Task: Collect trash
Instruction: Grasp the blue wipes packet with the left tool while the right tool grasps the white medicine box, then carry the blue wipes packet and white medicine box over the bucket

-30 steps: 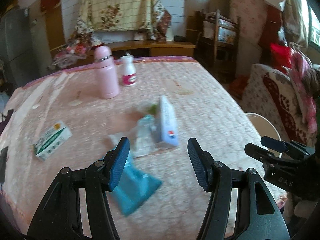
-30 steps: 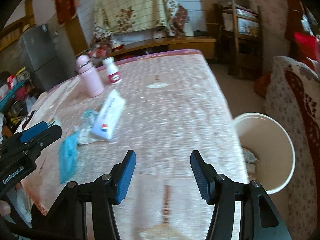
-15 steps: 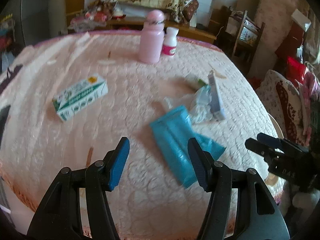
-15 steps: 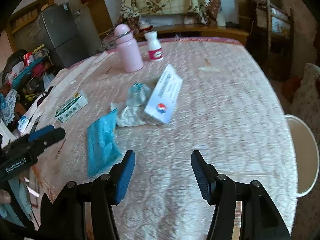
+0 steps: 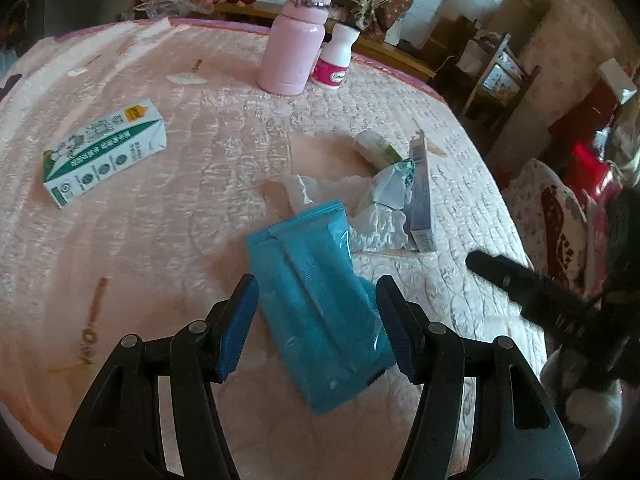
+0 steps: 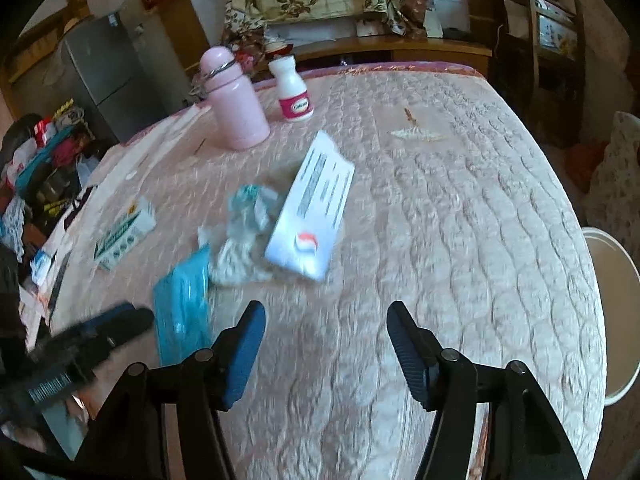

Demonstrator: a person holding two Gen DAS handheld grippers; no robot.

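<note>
A teal plastic packet (image 5: 304, 256) lies flat on the pink quilted table (image 5: 160, 240), its near half between the pads of my left gripper (image 5: 317, 285). That gripper is open and the pads stand clear of the packet. Just past the packet are crumpled white wrappers (image 5: 376, 224) and a flat white and blue box (image 5: 420, 196). My right gripper (image 6: 325, 312) hovers over bare cloth short of the same box (image 6: 312, 208). Its jaws are opening, with nothing between them. A green and white carton (image 5: 104, 150) lies apart at the left.
A pink bottle (image 5: 294, 44) and a small white bottle with a pink label (image 5: 336, 60) stand at the far side. A white bin (image 6: 612, 320) sits on the floor past the table's right edge. Cluttered shelves and furniture ring the table.
The left gripper rolled and came down over the teal packet, which now lies between its pads. The right gripper swung left from the bin toward the box, and its jaws stand wider.
</note>
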